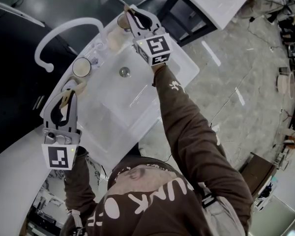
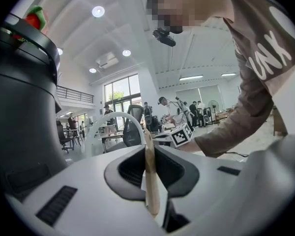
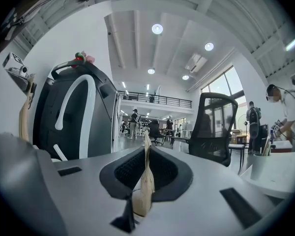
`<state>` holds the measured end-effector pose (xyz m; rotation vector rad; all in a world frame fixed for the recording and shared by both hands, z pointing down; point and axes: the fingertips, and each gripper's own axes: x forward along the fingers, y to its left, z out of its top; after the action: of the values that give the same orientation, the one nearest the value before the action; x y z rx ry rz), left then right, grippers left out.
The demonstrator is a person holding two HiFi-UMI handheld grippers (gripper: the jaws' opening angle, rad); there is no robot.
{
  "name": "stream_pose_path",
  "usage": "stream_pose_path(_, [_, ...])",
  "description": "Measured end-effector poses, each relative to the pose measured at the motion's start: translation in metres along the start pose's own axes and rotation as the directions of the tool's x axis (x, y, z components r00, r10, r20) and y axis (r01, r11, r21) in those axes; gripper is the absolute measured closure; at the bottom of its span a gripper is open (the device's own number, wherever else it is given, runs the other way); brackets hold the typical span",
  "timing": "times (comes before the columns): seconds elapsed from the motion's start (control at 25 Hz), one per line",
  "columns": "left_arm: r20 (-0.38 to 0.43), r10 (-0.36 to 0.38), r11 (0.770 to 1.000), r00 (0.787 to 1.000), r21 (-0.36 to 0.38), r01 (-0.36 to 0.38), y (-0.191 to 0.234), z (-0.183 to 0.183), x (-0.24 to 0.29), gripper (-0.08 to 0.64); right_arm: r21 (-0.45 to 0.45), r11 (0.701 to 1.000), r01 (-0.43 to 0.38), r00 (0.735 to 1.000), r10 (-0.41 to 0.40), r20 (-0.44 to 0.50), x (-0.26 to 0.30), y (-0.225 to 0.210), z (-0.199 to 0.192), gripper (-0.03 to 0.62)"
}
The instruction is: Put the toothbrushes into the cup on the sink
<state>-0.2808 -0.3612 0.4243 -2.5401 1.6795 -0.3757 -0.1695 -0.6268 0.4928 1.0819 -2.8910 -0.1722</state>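
The cup stands upright on the back rim of the sink, near the foot of the white arched faucet, between the 2 grippers. Neither toothbrush is in it; each is in a gripper, clear of the cup.

The left toothbrush, a pale wooden stick, runs straight up the middle of the left gripper view, and the left gripper has its 2 jaws pressed together on it. That gripper is at the sink's near-left corner, below the cup in the head view, with its tips pointing toward it.

The right toothbrush, also pale wood, is pinched the same way in the right gripper, whose jaws are closed against the handle. This gripper reaches across the basin on a brown-sleeved arm and sits at the far rim, just beside a second, darker round vessel.

The basin shows only its drain and lies open between the grippers. The faucet's arch rises behind the cup on the left. The sink's right edge drops to grey floor. A dark surface borders the left side.
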Motion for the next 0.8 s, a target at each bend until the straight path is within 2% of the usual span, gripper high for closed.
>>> stream_pose_path(0.16, [0.005, 0.007, 1.0, 1.0, 0.007, -0.007, 0.004, 0.0, 0.004, 0.517, 0.008, 1.0, 0.008, 0.999, -0.008, -0.041, 0.002, -0.002, -0.022, 0.555])
stream_pose_path(0.32, [0.002, 0.012, 1.0, 1.0, 0.027, -0.012, 0.01, -0.003, 0.012, 0.518, 0.031, 0.999, -0.022, 0.997, 0.024, -0.07, 0.004, 0.001, -0.032, 0.532])
stream_pose_path(0.44, [0.002, 0.02, 0.999, 1.0, 0.032, -0.02, 0.016, -0.01, 0.023, 0.518, 0.034, 0.999, -0.042, 0.997, 0.043, -0.057, 0.003, 0.002, -0.024, 0.429])
stream_pose_path(0.8, [-0.011, 0.031, 0.997, 0.999, 0.076, -0.03, 0.03, -0.033, 0.054, 0.518, -0.001, 0.998, -0.066, 0.997, 0.066, 0.03, -0.027, 0.01, 0.016, 0.416])
